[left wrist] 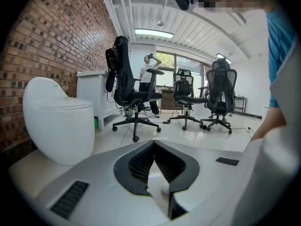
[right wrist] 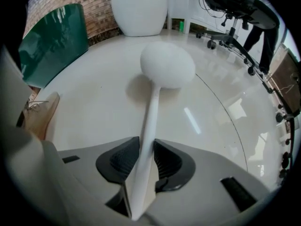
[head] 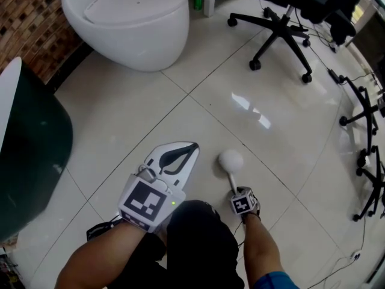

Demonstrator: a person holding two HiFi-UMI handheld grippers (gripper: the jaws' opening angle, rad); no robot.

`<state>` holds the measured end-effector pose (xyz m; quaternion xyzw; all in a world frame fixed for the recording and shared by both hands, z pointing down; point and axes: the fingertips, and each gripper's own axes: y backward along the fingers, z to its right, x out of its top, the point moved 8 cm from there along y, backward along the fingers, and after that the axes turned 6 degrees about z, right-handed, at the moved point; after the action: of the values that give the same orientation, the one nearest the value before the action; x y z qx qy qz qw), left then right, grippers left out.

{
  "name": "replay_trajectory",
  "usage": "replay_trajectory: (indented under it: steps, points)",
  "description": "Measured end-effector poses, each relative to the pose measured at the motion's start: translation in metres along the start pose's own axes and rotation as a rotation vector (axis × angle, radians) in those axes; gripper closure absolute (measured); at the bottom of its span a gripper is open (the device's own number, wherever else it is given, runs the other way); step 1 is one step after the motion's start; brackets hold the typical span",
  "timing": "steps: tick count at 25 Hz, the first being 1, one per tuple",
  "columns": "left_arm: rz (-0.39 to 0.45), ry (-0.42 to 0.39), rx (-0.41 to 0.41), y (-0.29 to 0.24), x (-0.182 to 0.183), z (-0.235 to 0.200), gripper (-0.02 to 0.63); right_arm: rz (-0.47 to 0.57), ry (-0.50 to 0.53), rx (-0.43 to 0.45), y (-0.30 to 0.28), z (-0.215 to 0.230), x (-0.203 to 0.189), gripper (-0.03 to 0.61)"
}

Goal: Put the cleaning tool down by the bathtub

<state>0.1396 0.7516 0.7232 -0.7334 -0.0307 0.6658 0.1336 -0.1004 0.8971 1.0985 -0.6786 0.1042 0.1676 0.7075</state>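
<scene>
The right tongs (right wrist: pixel 146 142) point steeply down. Their jaws stand a little apart with the brush (right wrist: pixel 152 108) handle between them, barely pinched if at all. The handle runs straight ahead from them to the round head, which is on the floor (head: pixel 198 113) or just off it (hard to say). The left tongs (left wrist: pixel 154 146) are closed and empty. The dark green tub (head: pixel 36 149) lies off to the left, apart from the brush. Only the right gripper view shows the handle between the jaws, while the head view hides it under the tongs' own body.
</scene>
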Motion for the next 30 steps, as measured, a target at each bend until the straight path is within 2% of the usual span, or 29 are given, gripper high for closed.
replay_trajectory:
  steps: [3, 7, 15, 18, 25, 30]
  points:
    - [-0.007, -0.02, -0.001, -0.003, 0.001, 0.001, 0.617, -0.045, -0.015, 0.013, 0.0, -0.002, 0.005, 0.464]
    - [-0.009, -0.069, -0.013, -0.008, 0.005, 0.007, 0.617, -0.079, -0.078, -0.03, 0.003, -0.006, 0.002, 0.485]
    - [0.009, -0.064, -0.01, -0.003, 0.01, -0.002, 0.617, -0.021, -0.087, -0.094, 0.037, -0.001, 0.02, 0.485]
    - [0.012, -0.064, -0.02, -0.001, 0.008, -0.005, 0.617, 0.035, -0.125, -0.129, 0.063, -0.002, 0.031, 0.485]
    - [0.032, -0.031, -0.04, -0.001, 0.008, -0.014, 0.617, 0.218, -0.189, -0.151, 0.104, -0.007, 0.062, 0.485]
    - [0.043, -0.031, -0.027, -0.002, 0.009, -0.02, 0.617, 0.292, -0.198, -0.155, 0.138, -0.018, 0.087, 0.485]
